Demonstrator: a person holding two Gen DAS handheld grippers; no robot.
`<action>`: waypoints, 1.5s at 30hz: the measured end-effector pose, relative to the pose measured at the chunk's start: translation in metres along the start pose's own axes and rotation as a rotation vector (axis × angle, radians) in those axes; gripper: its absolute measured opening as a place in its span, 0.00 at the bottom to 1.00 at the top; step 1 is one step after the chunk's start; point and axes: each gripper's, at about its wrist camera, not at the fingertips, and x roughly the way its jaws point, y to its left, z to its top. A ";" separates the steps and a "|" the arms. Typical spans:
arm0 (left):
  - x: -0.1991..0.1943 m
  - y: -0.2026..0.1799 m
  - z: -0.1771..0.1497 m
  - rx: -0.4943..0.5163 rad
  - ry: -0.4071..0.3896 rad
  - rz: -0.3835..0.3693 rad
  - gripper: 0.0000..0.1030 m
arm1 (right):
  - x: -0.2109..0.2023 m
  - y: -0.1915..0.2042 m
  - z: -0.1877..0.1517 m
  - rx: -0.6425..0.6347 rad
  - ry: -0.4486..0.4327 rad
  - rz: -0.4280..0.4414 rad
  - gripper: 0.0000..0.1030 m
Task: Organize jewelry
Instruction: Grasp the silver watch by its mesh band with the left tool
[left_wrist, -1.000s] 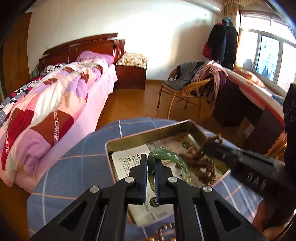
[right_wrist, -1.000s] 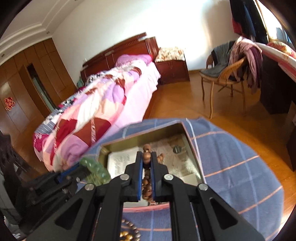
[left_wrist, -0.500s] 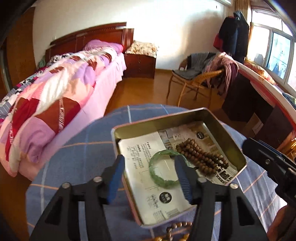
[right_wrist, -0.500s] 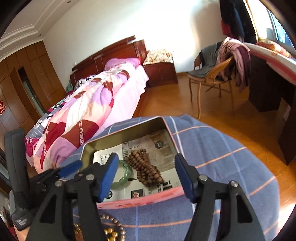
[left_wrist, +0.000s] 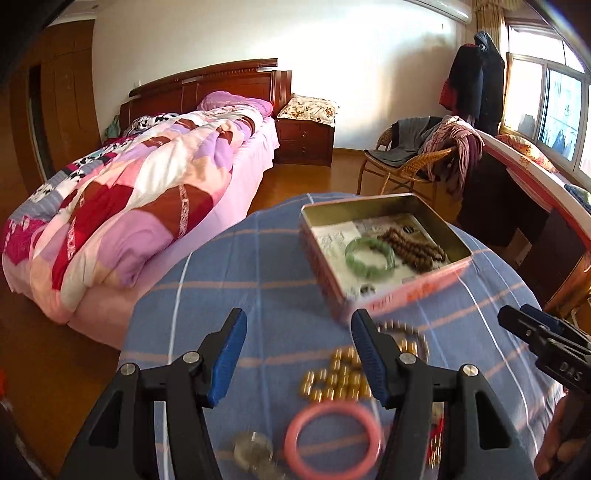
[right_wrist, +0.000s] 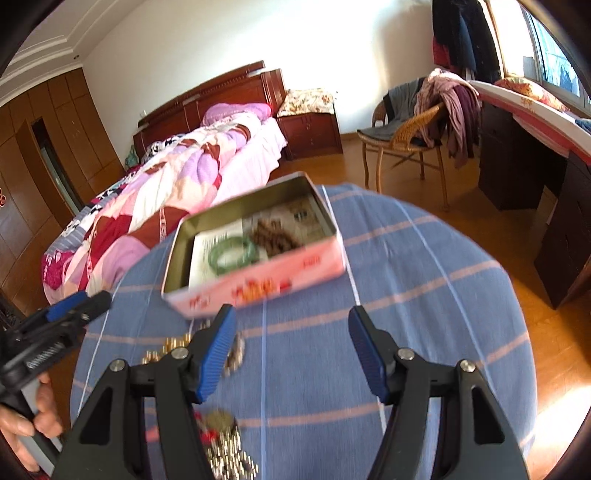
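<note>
1. Right of centre in the left wrist view, one pink tin (left_wrist: 402, 291) held two pieces: one green bangle (left_wrist: 370, 257) and one brown bead string (left_wrist: 415, 249).
2. Lower centre, one pink bangle (left_wrist: 334, 444) and one gold bead strand (left_wrist: 334, 380) lay on the blue cloth (left_wrist: 258, 273).
3. Both tongs, left gripper (left_wrist: 298, 356) and right gripper (right_wrist: 291, 350), gaped wide, holding nothing.

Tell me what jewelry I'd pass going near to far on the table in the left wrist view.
Pink bangle → gold beads → inside the tin, green bangle → brown beads.
</note>
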 end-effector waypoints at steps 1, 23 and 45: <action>-0.004 0.003 -0.005 -0.003 0.000 0.002 0.58 | -0.002 0.000 -0.006 -0.006 0.008 0.000 0.65; -0.044 0.034 -0.097 -0.086 0.072 -0.025 0.58 | -0.023 0.021 -0.057 -0.073 0.042 0.026 0.65; -0.005 0.035 -0.103 -0.133 0.131 -0.015 0.14 | -0.015 0.030 -0.083 -0.114 0.130 0.031 0.56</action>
